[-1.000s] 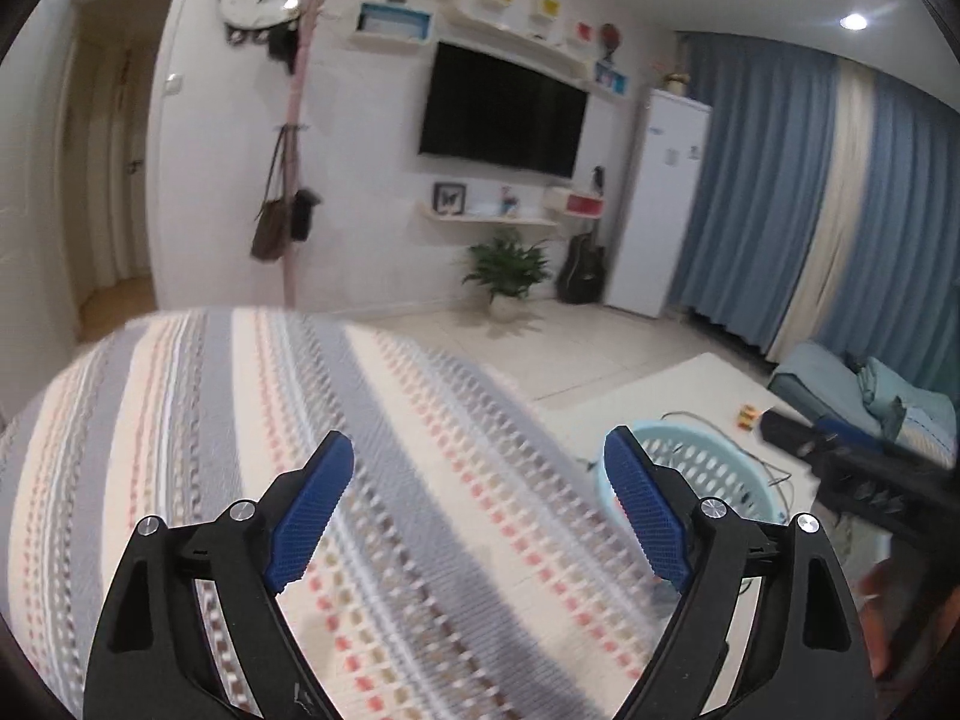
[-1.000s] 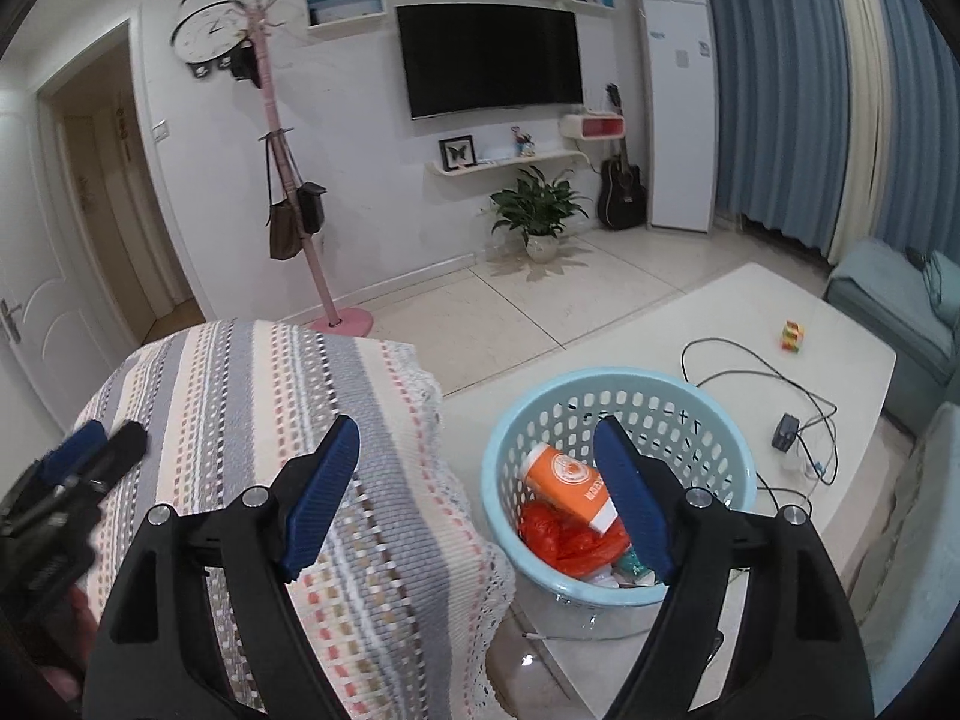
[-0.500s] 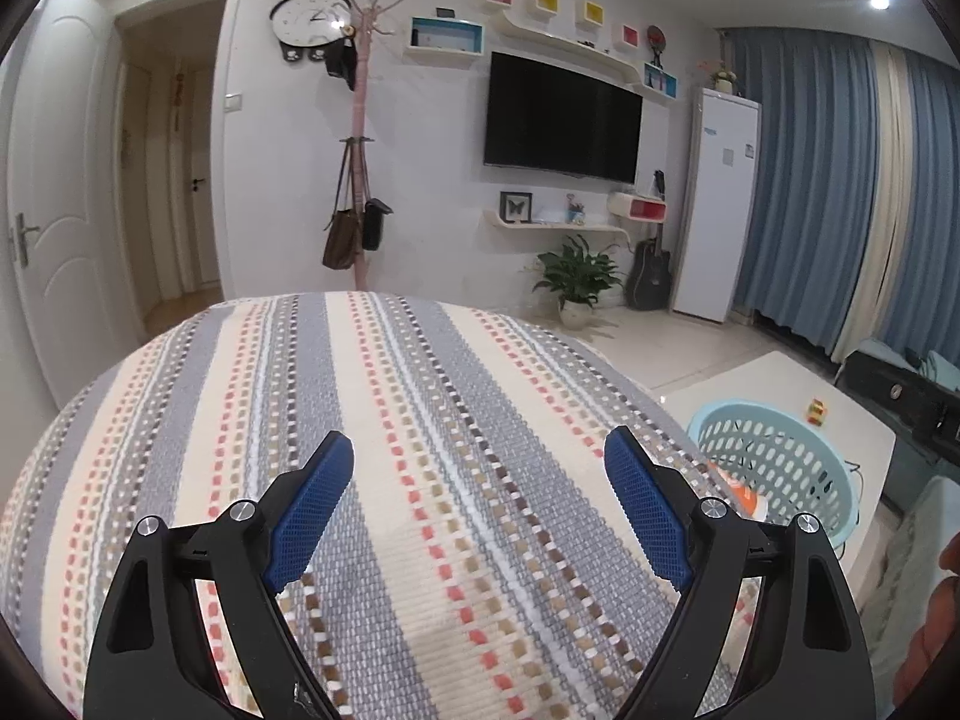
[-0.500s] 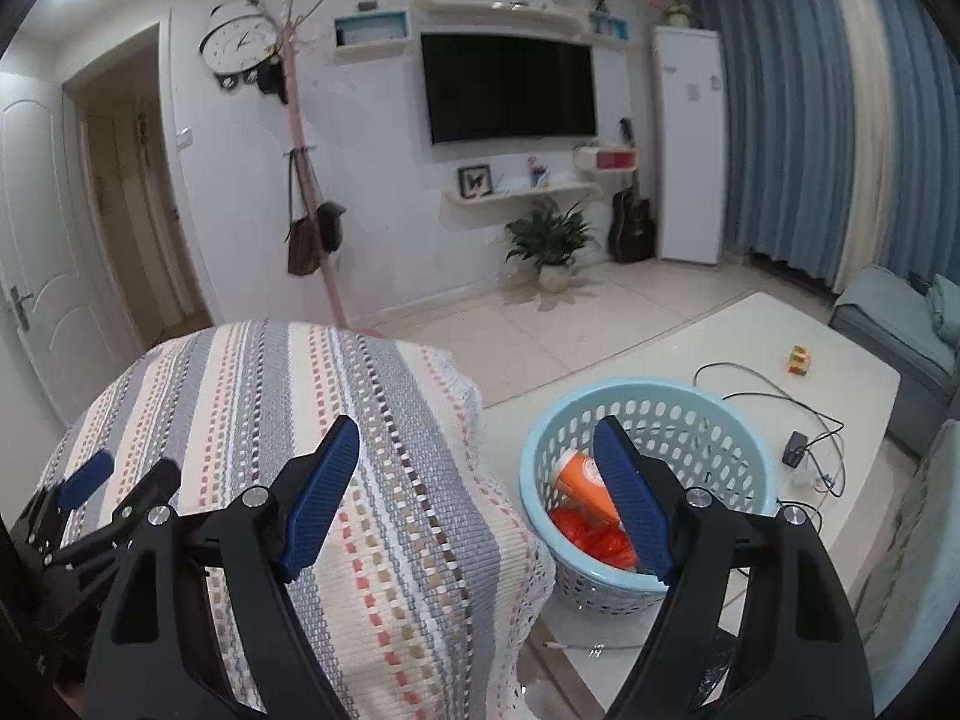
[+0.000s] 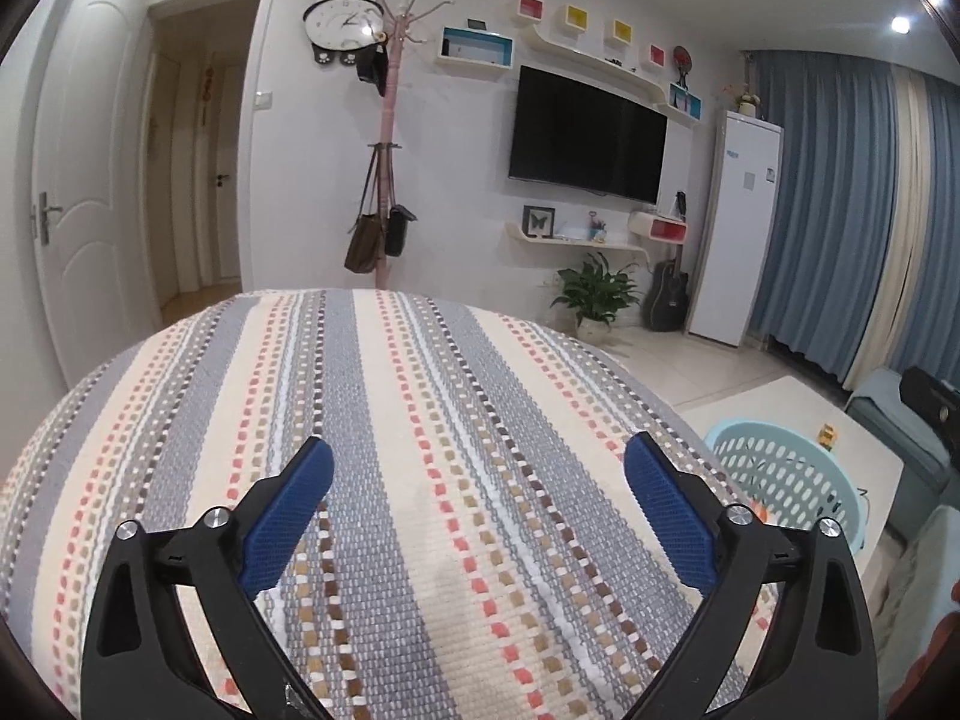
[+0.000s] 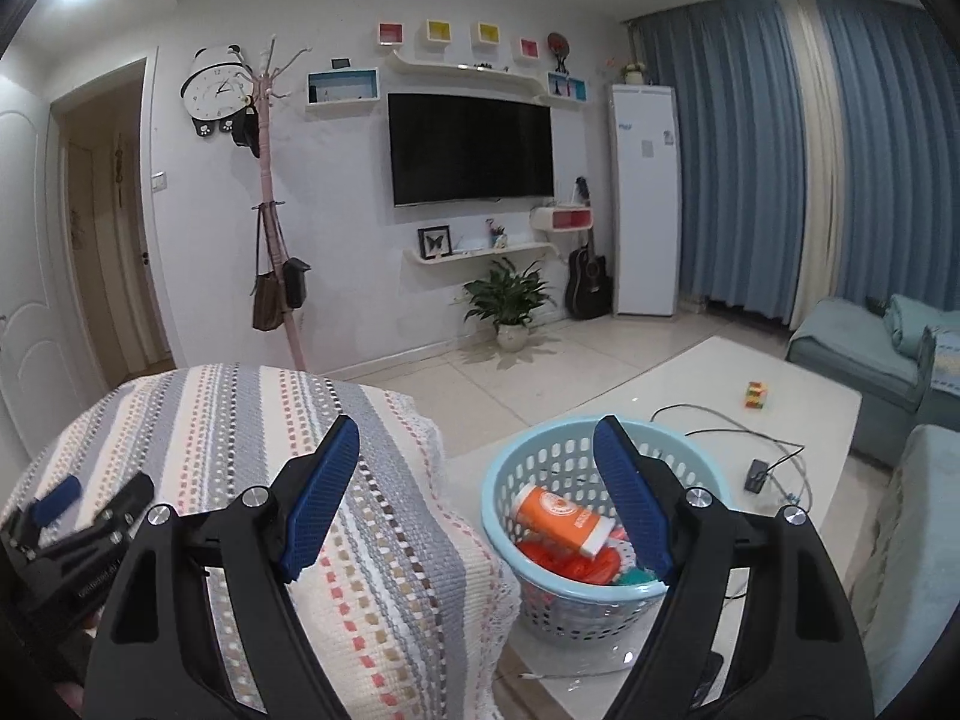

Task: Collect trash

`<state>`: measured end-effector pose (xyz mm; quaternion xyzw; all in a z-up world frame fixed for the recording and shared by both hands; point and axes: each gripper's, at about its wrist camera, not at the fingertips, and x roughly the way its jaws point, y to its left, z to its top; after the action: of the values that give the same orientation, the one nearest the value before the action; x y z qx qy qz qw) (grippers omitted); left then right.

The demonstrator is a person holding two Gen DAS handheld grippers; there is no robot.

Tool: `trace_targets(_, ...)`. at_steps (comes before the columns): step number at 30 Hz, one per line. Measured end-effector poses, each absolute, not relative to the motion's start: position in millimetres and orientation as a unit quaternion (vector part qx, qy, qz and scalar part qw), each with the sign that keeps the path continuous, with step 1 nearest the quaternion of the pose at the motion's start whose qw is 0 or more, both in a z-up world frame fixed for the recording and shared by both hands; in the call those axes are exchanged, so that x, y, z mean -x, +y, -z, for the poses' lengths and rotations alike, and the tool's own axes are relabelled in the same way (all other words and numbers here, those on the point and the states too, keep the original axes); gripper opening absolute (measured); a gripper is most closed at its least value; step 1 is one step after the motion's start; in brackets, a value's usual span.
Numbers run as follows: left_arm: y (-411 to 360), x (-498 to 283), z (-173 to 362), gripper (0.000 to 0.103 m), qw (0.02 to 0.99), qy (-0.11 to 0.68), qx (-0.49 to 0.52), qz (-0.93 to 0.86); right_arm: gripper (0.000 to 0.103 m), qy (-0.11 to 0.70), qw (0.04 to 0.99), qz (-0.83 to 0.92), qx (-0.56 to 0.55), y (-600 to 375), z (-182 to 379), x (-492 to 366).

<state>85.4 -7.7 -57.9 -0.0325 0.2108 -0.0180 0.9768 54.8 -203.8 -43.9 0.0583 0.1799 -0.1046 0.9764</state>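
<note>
A light blue plastic basket point(image 6: 570, 612) stands on a white low table point(image 6: 690, 372). In it lie an orange cup point(image 6: 558, 513) and red wrappers point(image 6: 570, 564). My right gripper point(image 6: 477, 426) hovers open just before the basket and the corner of a striped cloth point(image 6: 240, 420), holding nothing. My left gripper point(image 5: 478, 447) hangs over the same striped cloth point(image 5: 420, 390); its jaws are opening and nothing is between them. The basket point(image 5: 780, 468) shows at the right of the left wrist view. The left gripper point(image 6: 60, 510) also appears at the lower left of the right wrist view.
A cable point(image 6: 720, 426), a black plug point(image 6: 757, 474) and a small coloured cube point(image 6: 756, 394) lie on the white table beyond the basket. A blue sofa point(image 6: 852, 348) stands at the right. A coat stand point(image 6: 276, 252) and a potted plant point(image 6: 510, 300) are by the far wall.
The left wrist view has swung left, so the cloth fills it and the basket sits at its right edge; its jaws stand slightly wider. The right gripper shifted a little, still open.
</note>
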Motion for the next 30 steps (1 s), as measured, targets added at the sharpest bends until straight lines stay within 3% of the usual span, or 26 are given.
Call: trace_targets(30,-8.5,-79.7,53.6,0.095,0.976,0.212,0.033,-0.026,0.080,0.202,0.973,0.092,-0.068,-195.1,66.2,-58.9)
